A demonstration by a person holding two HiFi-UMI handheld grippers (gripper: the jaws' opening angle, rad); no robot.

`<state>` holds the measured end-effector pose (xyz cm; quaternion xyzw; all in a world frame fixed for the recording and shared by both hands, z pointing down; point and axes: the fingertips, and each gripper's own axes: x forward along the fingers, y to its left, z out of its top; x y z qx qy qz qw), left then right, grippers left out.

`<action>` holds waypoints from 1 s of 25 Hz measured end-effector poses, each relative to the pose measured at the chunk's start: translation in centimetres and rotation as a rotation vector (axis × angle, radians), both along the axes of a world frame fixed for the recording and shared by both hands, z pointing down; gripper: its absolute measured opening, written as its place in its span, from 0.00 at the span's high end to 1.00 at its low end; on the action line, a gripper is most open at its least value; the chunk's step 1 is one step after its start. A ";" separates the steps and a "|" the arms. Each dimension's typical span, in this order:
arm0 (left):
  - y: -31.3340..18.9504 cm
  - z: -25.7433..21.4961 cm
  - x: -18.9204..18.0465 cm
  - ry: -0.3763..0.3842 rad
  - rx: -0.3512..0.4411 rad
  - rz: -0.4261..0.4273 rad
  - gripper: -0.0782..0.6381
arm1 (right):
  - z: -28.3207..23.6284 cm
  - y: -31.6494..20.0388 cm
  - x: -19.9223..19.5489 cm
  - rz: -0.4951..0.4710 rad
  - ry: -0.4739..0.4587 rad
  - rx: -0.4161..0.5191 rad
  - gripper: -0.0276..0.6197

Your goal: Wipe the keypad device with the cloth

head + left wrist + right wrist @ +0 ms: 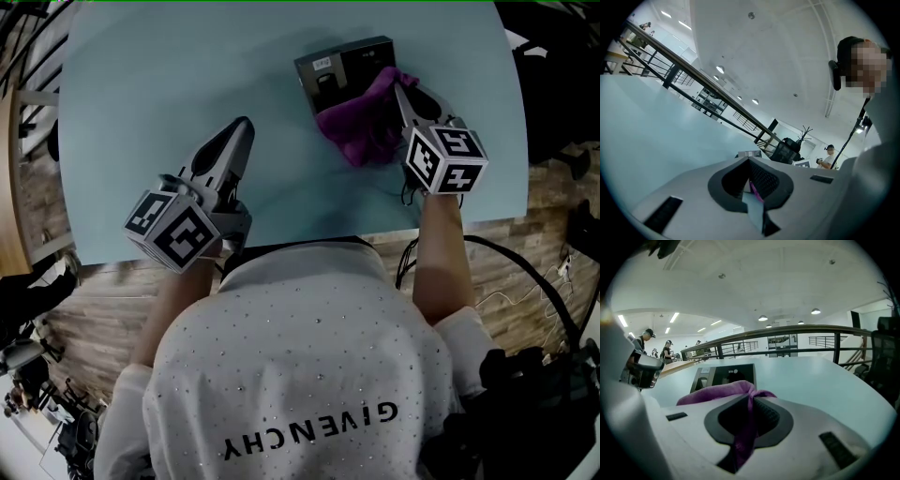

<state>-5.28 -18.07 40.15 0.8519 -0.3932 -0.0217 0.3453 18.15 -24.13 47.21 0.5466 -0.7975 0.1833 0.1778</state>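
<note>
**Cloth clamped in the right jaws, at the keypad's near corner**

My right gripper (751,398) has its jaws clamped on a bunched purple fabric cloth (719,392). One fold is pinched between the ribbed pads and the rest spills out past the tips. Just beyond it, the black rectangular keypad device (339,67) lies flat on the pale blue worktop (169,84), toward the far side and right of centre. In the head view the cloth overlaps the device's near right corner and leaves most of its face bare. I cannot tell how firmly the cloth bears down.

My left gripper (750,161) has its jaws together with nothing between them. It sits at the near left of the worktop, well apart from the device and pointing toward the far edge.

I judge the wipe to be at an early pass, since the cloth is on the device but most of the face is uncovered. The next move calls for pressing the cloth down and drawing it across toward the far left corner with a tight grip. The device looks loose, so it may slide under the push. The left jaws could come over to steady its edge.
</note>
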 end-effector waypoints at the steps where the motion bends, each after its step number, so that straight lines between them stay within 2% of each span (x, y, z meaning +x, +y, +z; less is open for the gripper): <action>1: 0.0 0.0 0.0 -0.001 0.000 0.000 0.89 | 0.1 0.0 0.2 0.007 -0.017 -0.003 0.91; 7: 0.0 0.0 0.3 -0.009 -0.003 0.002 0.89 | 0.6 0.0 0.8 0.060 -0.168 -0.033 0.91; 9: 0.0 0.0 0.4 -0.013 -0.001 0.002 0.89 | -0.1 0.2 0.2 0.036 -0.196 -0.020 0.91; 13: 0.2 -0.4 0.5 -0.026 0.007 -0.007 0.89 | -3.0 1.4 -4.3 -0.160 -0.237 0.067 0.91; 16: 0.6 -0.7 0.5 -0.036 0.012 -0.012 0.89 | -4.0 2.6 -7.6 -0.293 -0.236 0.089 0.91; 22: 1.4 -1.0 -0.8 -0.048 0.014 -0.063 0.89 | -3.2 5.0 -12.6 -0.475 -0.171 0.072 0.91; 25: 1.8 -1.1 -1.3 -0.044 0.015 -0.086 0.89 | -2.0 6.6 -14.3 -0.563 -0.099 0.041 0.91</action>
